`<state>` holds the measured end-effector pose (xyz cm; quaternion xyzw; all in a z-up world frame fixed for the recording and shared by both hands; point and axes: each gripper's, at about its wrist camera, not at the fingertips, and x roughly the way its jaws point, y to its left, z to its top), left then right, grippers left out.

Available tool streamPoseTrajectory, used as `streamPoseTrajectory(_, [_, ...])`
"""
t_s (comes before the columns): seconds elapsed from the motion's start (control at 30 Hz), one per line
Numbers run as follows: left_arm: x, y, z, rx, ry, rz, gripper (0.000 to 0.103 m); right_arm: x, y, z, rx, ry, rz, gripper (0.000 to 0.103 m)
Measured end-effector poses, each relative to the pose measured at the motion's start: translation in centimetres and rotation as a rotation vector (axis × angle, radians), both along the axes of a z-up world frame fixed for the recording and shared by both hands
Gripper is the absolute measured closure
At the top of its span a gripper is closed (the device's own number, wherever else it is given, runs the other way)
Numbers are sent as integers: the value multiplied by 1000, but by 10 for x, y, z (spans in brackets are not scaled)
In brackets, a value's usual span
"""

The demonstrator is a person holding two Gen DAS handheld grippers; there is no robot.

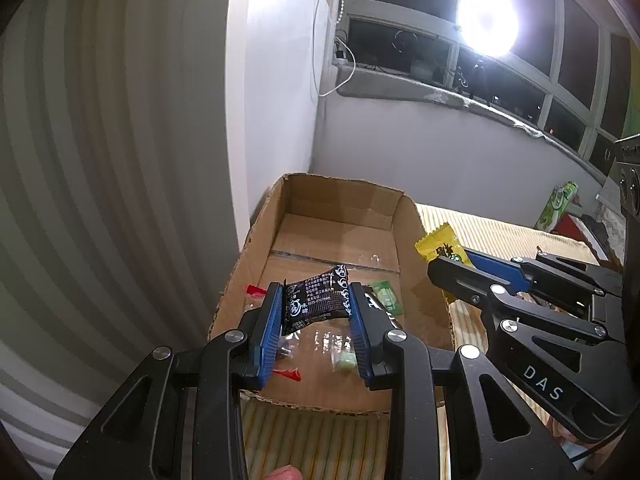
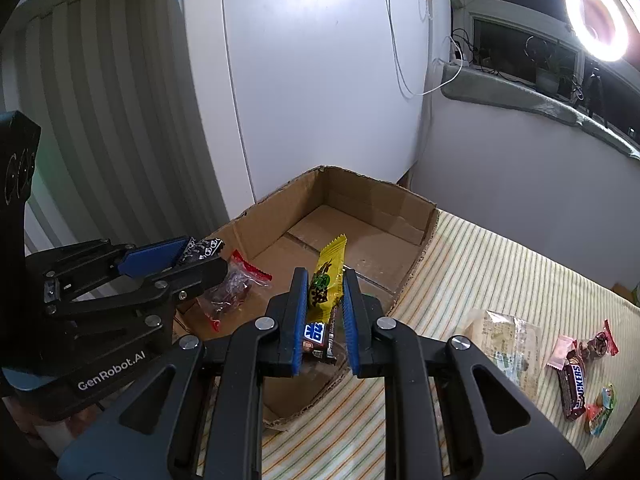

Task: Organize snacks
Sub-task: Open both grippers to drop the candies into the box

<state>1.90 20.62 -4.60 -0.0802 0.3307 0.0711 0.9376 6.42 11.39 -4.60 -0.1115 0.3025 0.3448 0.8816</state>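
My left gripper (image 1: 316, 312) is clamped on a black packet (image 1: 316, 300), its blue pads (image 1: 268, 332) pressing the two ends so that the wrapper bows between them; it hangs over the near part of the box (image 1: 416, 240). My right gripper (image 2: 322, 308) is closed on a yellow packet (image 2: 326, 284), pinched low on the wrapper, with most of its length standing free above the pads; it too hangs over the box's near edge. Below, on the box floor, lie a brown bar (image 2: 320, 340), a clear red-ended packet (image 2: 236, 284), a green packet (image 1: 386, 298) and a small green sweet (image 1: 345, 362). To the right, on the striped cloth (image 2: 480, 264), wait a clear pouch (image 2: 508, 340), a Snickers bar (image 2: 574, 384) and several small wrapped sweets (image 2: 600, 344). Beyond the box: white wall, window sill, ring light (image 2: 596, 20). Risks, as I judge them: the two grippers sit near one another, so opening both at once could knock fingers together; the yellow packet, held only by its lower part, may swing and fall outside the low, torn box wall; the bowed black wrapper could slip from my pads early.
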Motion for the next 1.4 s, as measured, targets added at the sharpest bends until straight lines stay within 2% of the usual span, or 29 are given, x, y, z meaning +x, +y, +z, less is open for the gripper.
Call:
streamPoseTrajectory(0.5, [5, 2, -2, -4, 16, -1, 71, 7, 10, -4, -5, -1, 20, 86])
streamPoseTrajectory(0.57, [5, 3, -3, -8, 15, 1, 70, 9, 13, -6, -13, 0, 22, 81])
streamPoseTrajectory(0.6, [5, 4, -3, -10, 18, 3, 60, 11, 15, -8, -23, 7, 25, 77])
streamPoseTrajectory(0.77, [4, 13, -7, -23, 23, 28, 54, 14, 13, -8, -12, 3, 11, 65])
streamPoseTrajectory(0.9, [4, 15, -8, -22, 24, 33, 54, 12, 8, -2, -2, -14, -2, 64])
streamPoseTrajectory(0.97, [3, 15, -7, -27, 22, 32, 53, 10, 2, 1, -1, -21, -10, 64])
streamPoseTrajectory(1.1, [3, 7, -2, -22, 14, 21, 37, 7, -16, 3, -13, -28, -46, 64])
streamPoseTrajectory(1.23, [2, -7, 6, -4, 5, 6, 37, 6, -46, 1, -21, -19, -101, 63])
streamPoseTrajectory(1.4, [2, -34, 14, 20, -10, -24, 27, 3, -92, -1, -31, -12, -177, 63])
